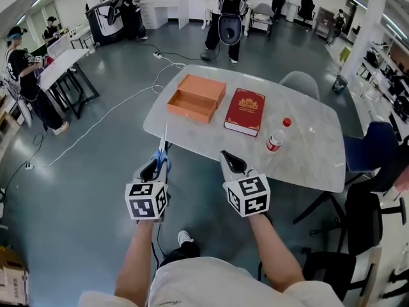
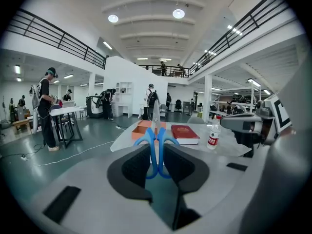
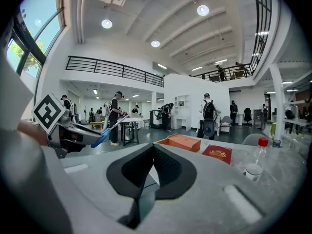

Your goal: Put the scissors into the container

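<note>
a pair of blue-handled steel scissors (image 1: 163, 158) is clamped by the handles in the left tongs (image 2: 157, 152), blades pointing away toward a pale marble worktop (image 1: 307, 139). the right tongs (image 3: 152, 149) are pressed together with nothing between them. an open orange cardboard box (image 1: 189, 112), the container, sits on the worktop well apart from the scissors. the carrying step is judged to be in hand; next, the scissors would need to be brought over the box's open tray and released
</note>
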Demonstrator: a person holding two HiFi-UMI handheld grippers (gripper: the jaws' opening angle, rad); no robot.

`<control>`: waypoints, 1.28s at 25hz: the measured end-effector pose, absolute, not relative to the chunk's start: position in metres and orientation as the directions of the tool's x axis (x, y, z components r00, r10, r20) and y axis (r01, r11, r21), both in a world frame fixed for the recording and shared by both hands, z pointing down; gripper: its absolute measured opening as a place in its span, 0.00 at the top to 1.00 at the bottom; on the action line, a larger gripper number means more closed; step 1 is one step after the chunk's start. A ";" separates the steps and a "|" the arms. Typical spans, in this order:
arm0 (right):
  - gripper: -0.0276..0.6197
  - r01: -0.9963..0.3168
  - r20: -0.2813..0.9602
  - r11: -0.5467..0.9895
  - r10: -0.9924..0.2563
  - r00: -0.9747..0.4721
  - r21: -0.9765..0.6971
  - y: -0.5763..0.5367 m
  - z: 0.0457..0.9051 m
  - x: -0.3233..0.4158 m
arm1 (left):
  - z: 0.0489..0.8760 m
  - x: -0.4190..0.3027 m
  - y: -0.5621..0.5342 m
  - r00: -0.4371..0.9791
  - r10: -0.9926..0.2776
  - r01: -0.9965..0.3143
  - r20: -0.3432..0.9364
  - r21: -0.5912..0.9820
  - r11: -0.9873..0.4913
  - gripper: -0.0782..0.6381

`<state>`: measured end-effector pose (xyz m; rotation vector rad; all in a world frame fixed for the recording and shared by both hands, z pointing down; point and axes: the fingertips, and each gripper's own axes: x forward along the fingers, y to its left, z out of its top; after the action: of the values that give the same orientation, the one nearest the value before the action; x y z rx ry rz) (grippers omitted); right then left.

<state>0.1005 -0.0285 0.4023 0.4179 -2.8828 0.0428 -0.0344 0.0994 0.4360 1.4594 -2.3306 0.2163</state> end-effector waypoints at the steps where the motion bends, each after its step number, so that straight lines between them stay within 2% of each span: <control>1: 0.95 -0.289 0.229 0.957 -0.282 -0.931 0.005 -0.032 0.402 0.092 | 0.436 -0.044 0.095 -0.383 -0.835 -0.893 0.396 0.071 0.444 0.77; 17: 0.95 -0.362 0.273 0.932 -0.356 -0.894 0.029 -0.057 0.399 -0.022 | 0.441 -0.168 0.066 -0.312 -0.866 -0.914 0.391 0.126 0.386 0.77; 32: 0.95 -0.400 0.266 0.916 -0.393 -0.880 0.029 -0.073 0.406 -0.069 | 0.454 -0.208 0.043 -0.255 -0.879 -0.939 0.403 0.113 0.325 0.77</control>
<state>-0.0688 -0.0731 0.4057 0.5922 -2.8097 0.0382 -0.2084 0.0432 0.4545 1.6101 -2.2039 0.2097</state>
